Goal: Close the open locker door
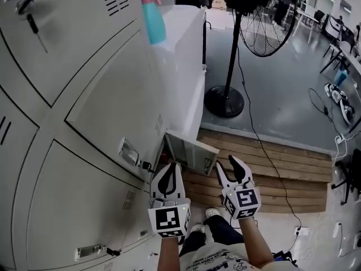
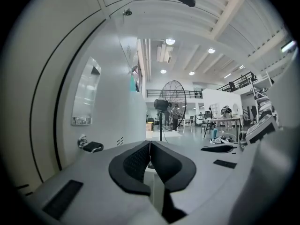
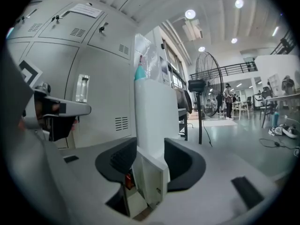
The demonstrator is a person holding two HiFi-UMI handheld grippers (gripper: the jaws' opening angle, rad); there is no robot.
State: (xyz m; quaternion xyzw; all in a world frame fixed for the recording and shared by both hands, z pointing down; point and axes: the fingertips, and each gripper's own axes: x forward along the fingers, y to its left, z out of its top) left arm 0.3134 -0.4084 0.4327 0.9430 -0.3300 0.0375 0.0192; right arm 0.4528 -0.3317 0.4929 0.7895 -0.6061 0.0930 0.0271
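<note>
At the open locker door (image 1: 192, 151), approach step: right tongs (image 1: 227, 164) spread, lined on its edge, not touching; left tongs (image 1: 172, 167) closed, empty. Next: push it shut.

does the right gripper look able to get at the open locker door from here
Probably yes. The right gripper has its jaws apart, and the open locker door stands just ahead, lined up between them in the right gripper view, with nothing in between.

one open door (image 1: 192, 151), one fan (image 1: 262, 16)
</note>
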